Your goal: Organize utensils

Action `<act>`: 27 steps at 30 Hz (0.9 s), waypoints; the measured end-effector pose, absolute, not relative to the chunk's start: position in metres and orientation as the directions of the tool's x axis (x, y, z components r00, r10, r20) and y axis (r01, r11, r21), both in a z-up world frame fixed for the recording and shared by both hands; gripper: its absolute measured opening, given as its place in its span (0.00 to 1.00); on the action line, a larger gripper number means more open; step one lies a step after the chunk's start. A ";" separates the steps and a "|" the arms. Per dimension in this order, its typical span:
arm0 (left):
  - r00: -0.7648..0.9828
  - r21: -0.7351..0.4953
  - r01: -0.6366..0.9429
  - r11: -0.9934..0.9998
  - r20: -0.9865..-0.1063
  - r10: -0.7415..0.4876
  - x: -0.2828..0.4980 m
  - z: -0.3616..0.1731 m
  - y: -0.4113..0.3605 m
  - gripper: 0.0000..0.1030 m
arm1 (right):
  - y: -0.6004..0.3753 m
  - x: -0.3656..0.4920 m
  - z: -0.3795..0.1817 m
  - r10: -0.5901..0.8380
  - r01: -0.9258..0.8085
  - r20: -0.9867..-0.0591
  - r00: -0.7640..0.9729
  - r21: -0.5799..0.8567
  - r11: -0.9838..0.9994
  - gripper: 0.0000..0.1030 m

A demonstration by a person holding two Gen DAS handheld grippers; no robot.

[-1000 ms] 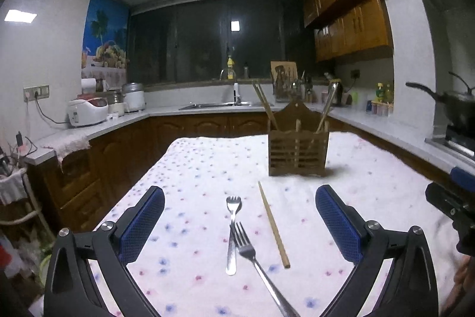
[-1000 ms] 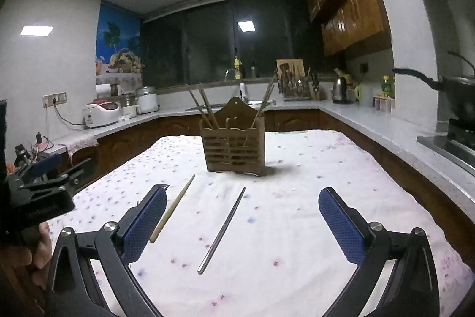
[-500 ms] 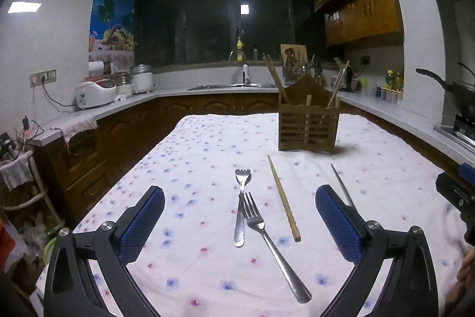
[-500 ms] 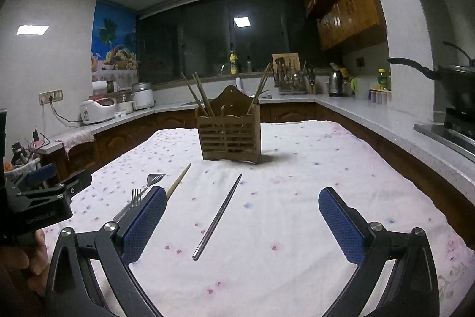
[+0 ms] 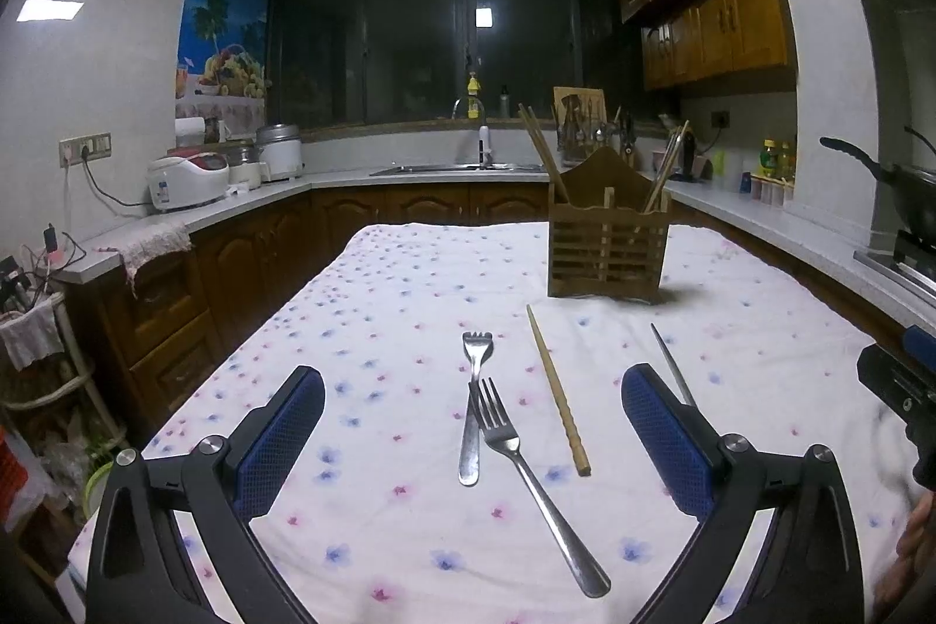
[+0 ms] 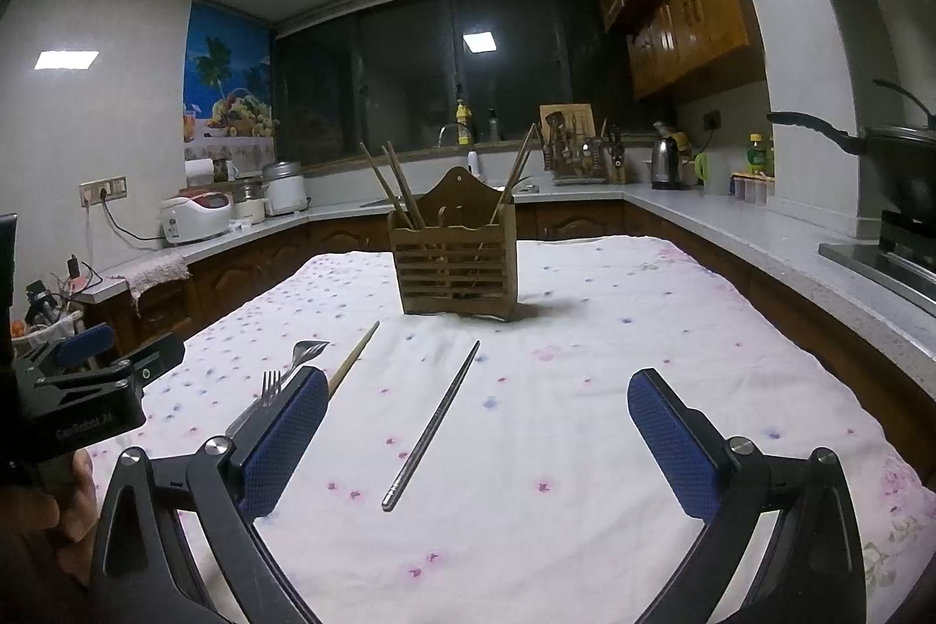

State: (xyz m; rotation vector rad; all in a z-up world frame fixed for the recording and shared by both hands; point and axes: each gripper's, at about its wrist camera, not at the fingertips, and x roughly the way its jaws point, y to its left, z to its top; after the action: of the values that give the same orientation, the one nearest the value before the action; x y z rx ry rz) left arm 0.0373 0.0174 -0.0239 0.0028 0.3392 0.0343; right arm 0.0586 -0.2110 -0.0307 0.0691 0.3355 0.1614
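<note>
Both wrist views have been drawn back over the last second, so that more of the desk (image 5: 374, 273) is taken in: two forks and a metal chopstick, part or wholly out of frame earlier, are now fully shown. No utensil is observed to have shifted on the cloth.

The left hand-held gripper (image 5: 472, 440) is held wide apart and empty, with the small fork (image 5: 471, 413) and the large fork (image 5: 529, 478) lying between its fingers, their shafts crossing or touching near the larger fork's tines. A wooden chopstick (image 5: 558, 390) lies just beside them to the right. The right hand-held gripper (image 6: 477, 448) is likewise spread and empty, with the metal chopstick (image 6: 436, 419) lying between its fingers on the cloth.

The wooden holder (image 6: 456, 261) stands upright at the far side, well apart from the loose pieces, with several chopsticks already leaning in it.

It is judged that nothing has been grasped in this interval and that four loose pieces remain to be stowed. The retreat is read as a framing of the next pick; the overlapped forks may be disturbed together if one is lifted carelessly
</note>
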 end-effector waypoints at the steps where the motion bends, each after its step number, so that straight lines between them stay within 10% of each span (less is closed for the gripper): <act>1: 0.943 0.009 -0.034 0.999 -0.330 0.035 0.037 -0.024 0.017 0.99 | -0.211 0.058 -0.031 0.170 -0.147 -0.323 0.931 0.095 0.985 1.00; 27: 0.958 0.035 -0.023 0.999 -0.286 0.032 0.025 -0.029 0.005 0.99 | -0.215 0.056 -0.030 0.159 -0.135 -0.308 0.938 0.098 0.986 1.00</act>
State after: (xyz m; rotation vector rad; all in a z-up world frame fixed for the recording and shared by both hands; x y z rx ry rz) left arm 0.0246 0.0055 -0.0295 0.0317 0.2905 0.0277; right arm 0.0555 -0.2146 -0.0300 0.0758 0.3202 0.1502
